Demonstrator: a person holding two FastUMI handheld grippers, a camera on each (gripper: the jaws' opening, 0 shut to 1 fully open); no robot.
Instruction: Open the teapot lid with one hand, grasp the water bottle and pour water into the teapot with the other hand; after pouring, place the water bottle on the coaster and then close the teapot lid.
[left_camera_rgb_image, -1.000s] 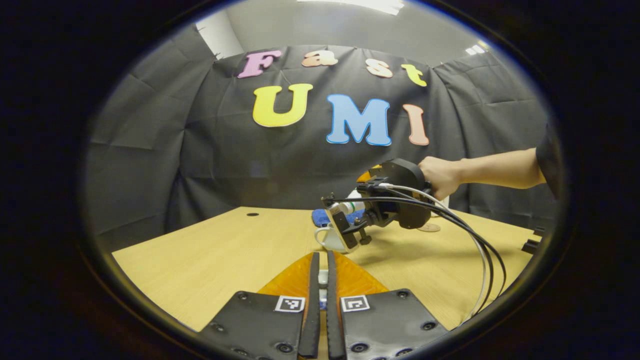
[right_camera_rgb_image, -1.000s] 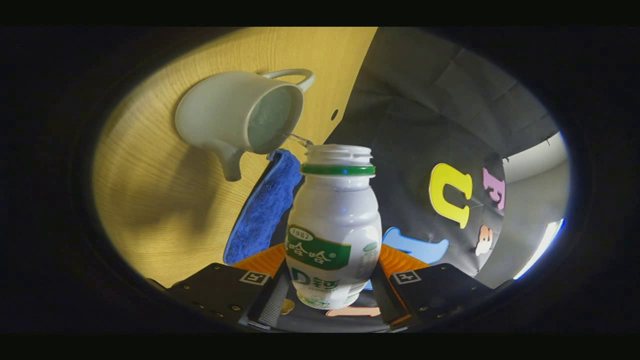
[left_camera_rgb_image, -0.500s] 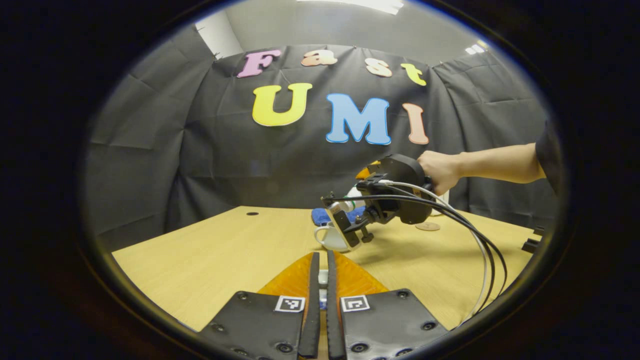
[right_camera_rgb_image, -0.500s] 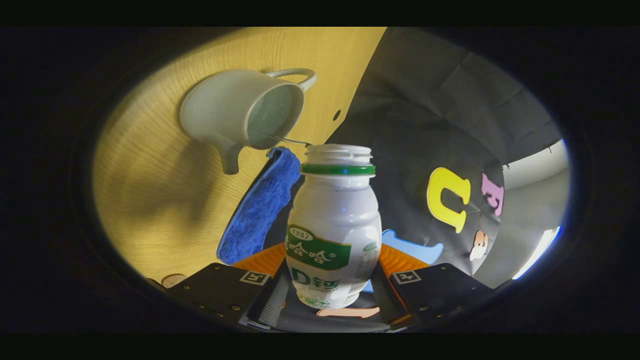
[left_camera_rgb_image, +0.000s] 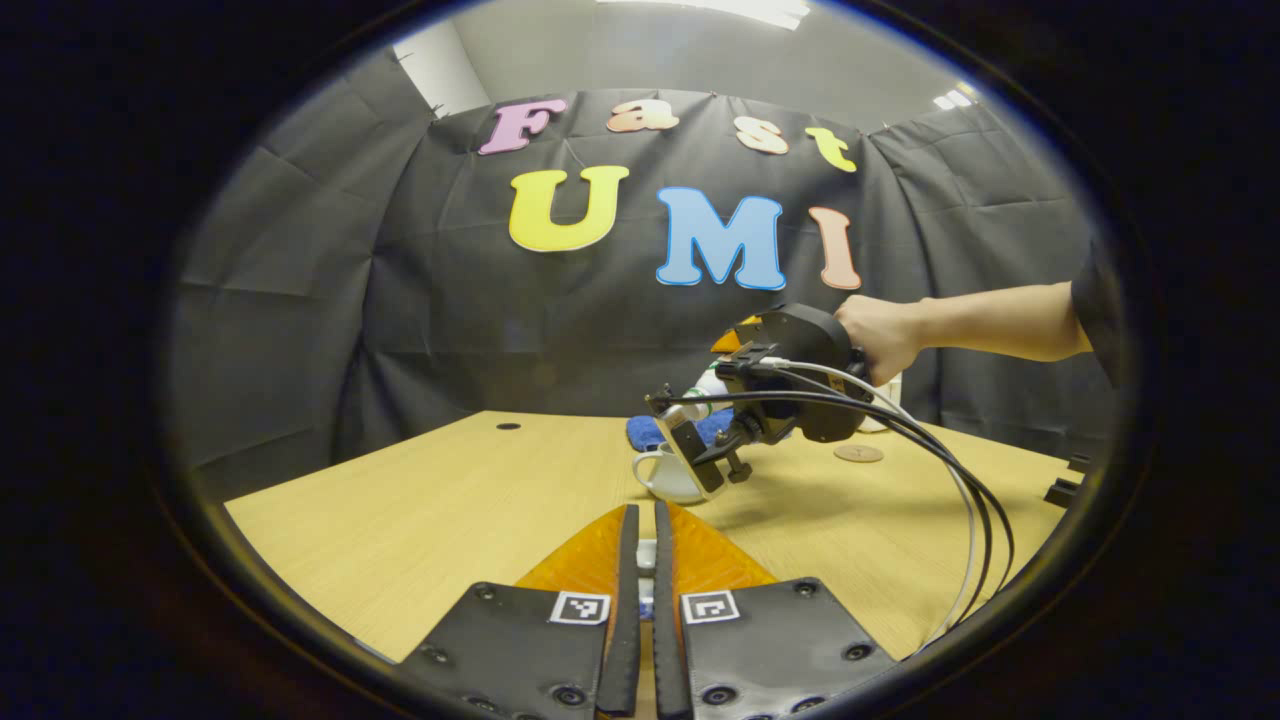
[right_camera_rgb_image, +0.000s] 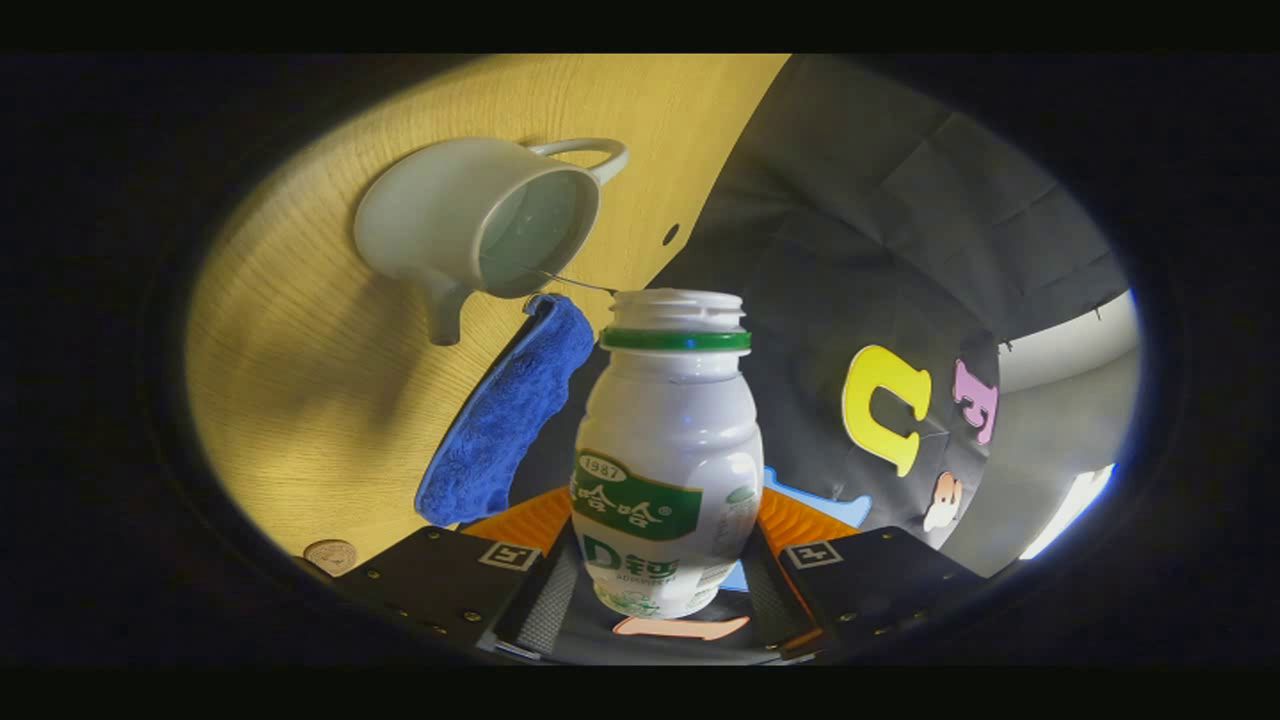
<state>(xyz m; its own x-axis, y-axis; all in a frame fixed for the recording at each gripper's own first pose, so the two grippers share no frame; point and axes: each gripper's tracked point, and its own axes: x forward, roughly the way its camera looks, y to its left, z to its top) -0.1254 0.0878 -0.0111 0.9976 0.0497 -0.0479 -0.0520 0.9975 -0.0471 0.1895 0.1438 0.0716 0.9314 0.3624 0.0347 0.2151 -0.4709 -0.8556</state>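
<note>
A white teapot (right_camera_rgb_image: 470, 220) stands lidless on the wooden table (right_camera_rgb_image: 300, 380), water showing inside. My right gripper (right_camera_rgb_image: 665, 590) is shut on a white water bottle (right_camera_rgb_image: 665, 450) with a green neck ring, uncapped and tipped toward the pot; a thin thread of water runs from its mouth to the opening. In the left gripper view the right gripper (left_camera_rgb_image: 745, 400) and a hand hold the bottle (left_camera_rgb_image: 712, 384) over the teapot (left_camera_rgb_image: 668, 478). My left gripper (left_camera_rgb_image: 645, 570) hovers nearer, its fingers pressed on a small white piece, apparently the teapot lid (left_camera_rgb_image: 647, 553).
A blue cloth (right_camera_rgb_image: 500, 420) lies just behind the teapot, also the blue cloth (left_camera_rgb_image: 648, 432) in the left gripper view. A round brown coaster (left_camera_rgb_image: 858, 453) sits to the right of the pot; the coaster (right_camera_rgb_image: 330, 555) shows low in the right gripper view. Cables (left_camera_rgb_image: 960, 500) trail from the right gripper.
The right gripper and bottle have lifted and tipped back slightly, and the stream has thinned. The coaster has come into the right gripper view. The left gripper has stayed put.
</note>
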